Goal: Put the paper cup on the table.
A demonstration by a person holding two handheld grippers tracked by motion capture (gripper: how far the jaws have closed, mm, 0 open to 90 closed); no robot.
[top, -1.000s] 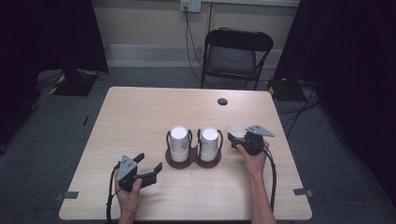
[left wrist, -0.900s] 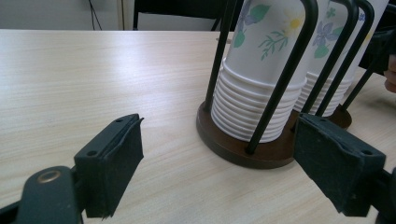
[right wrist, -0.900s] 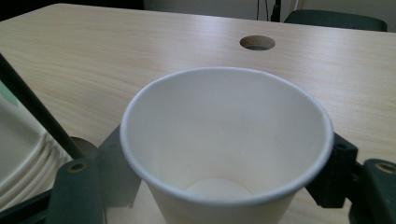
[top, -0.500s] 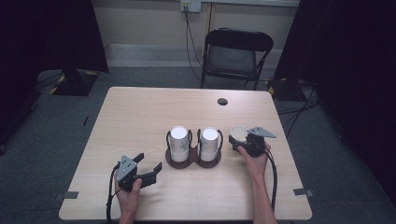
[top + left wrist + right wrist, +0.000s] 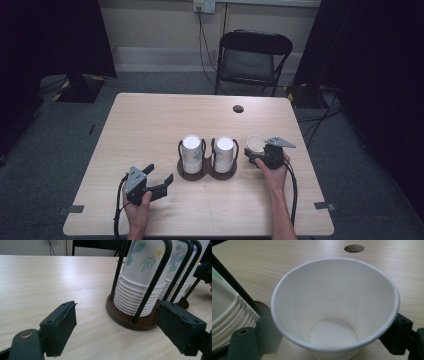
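Observation:
A single white paper cup (image 5: pixel 332 290) stands upright on the table to the right of a dark wire holder (image 5: pixel 206 172). The holder carries two stacks of flower-printed cups (image 5: pixel 191 149) (image 5: pixel 224 149). My right gripper (image 5: pixel 332 332) has just been opening and stands open with the cup between its jaws, the pads just off its wall. In the high view the right gripper (image 5: pixel 253 152) is level behind that cup (image 5: pixel 255 142). My left gripper (image 5: pixel 159 173) is open and empty at the front left. From the left gripper (image 5: pixel 120 315) view, the nearer stack (image 5: pixel 142 277) stands just beyond the jaws.
A round cable hole (image 5: pixel 238 108) sits in the table (image 5: pixel 150 120) at the far right, and shows as the hole (image 5: pixel 354 248) past the cup. A black folding chair (image 5: pixel 252 60) stands behind the table. Cables trail from both grippers toward the front edge.

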